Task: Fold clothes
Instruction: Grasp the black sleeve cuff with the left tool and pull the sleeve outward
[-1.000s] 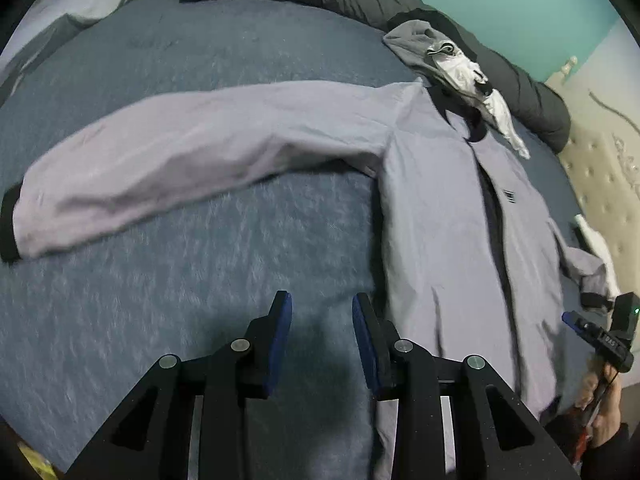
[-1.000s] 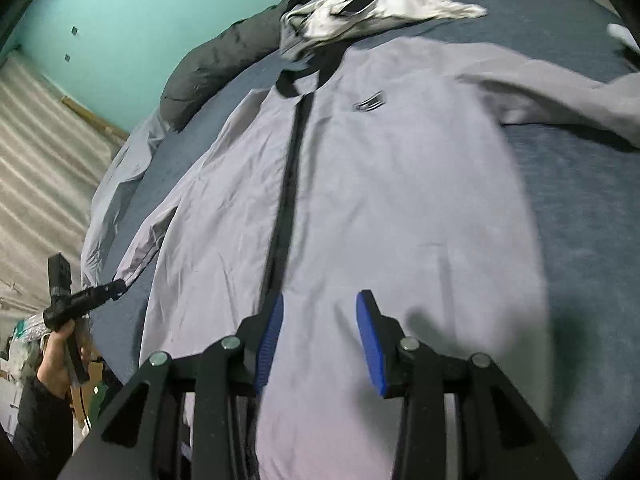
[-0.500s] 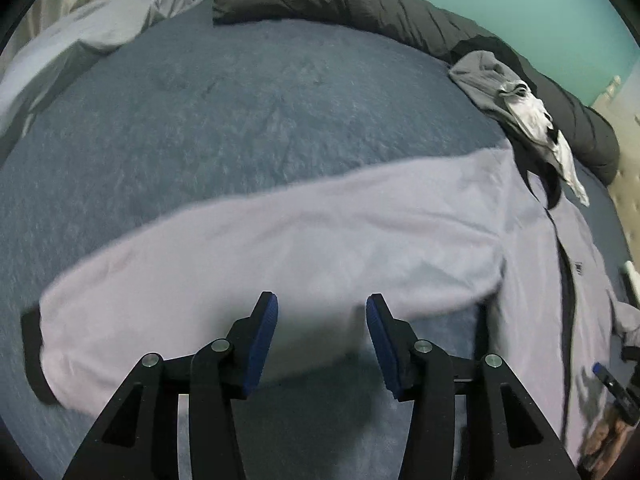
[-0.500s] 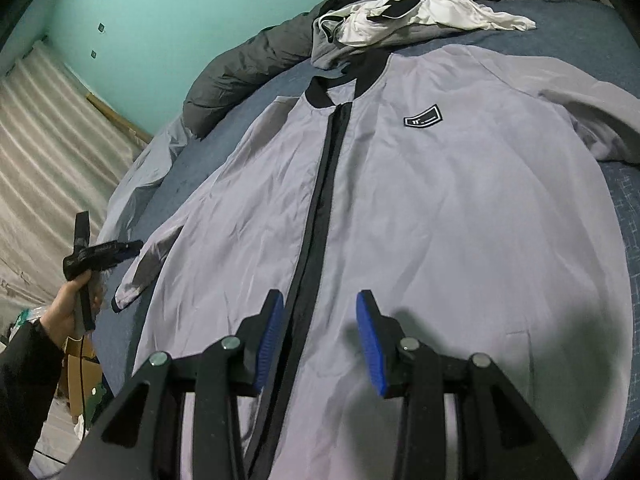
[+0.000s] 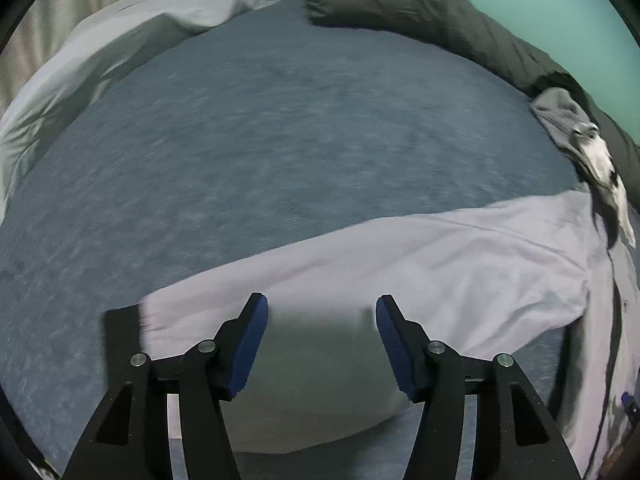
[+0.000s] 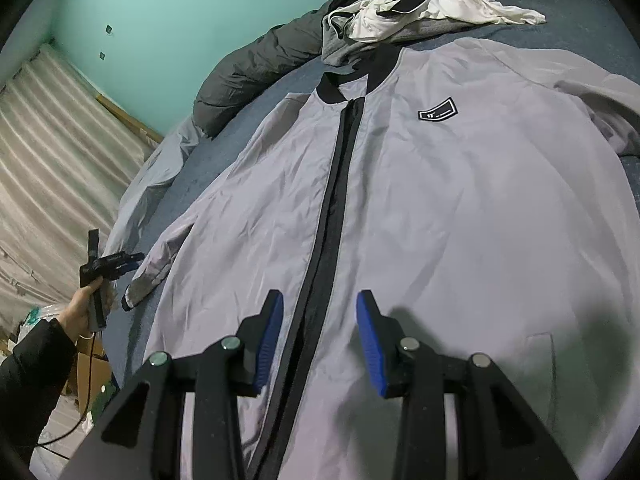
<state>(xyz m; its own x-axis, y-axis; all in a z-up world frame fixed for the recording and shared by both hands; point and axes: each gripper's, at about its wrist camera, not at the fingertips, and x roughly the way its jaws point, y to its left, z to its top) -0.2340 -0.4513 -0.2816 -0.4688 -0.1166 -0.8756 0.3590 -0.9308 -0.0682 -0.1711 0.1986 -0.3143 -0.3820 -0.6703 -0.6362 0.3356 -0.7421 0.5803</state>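
Observation:
A light grey jacket [image 6: 420, 208] with a black zipper strip [image 6: 332, 200], black collar and a small chest patch lies face up on the blue bed. Its left sleeve [image 5: 400, 264] stretches out flat, with a black cuff [image 5: 120, 324] at the end. My left gripper [image 5: 320, 336] is open, low over the sleeve close to the cuff, holding nothing. It also shows from outside in the right wrist view [image 6: 116, 262], next to the sleeve end. My right gripper [image 6: 320, 324] is open and empty above the jacket's lower front, straddling the zipper strip.
A pile of grey, white and black clothes [image 6: 400, 8] lies beyond the collar. A dark rolled duvet [image 5: 420, 12] runs along the teal wall. A pale sheet [image 5: 120, 32] drapes the bed's far corner. Boxes and clutter [image 6: 84, 368] sit on the floor by the bed.
My left gripper has swung left along the sleeve toward the cuff, dropped closer to it, and its jaws have opened wider. My right gripper has shifted slightly over the zipper.

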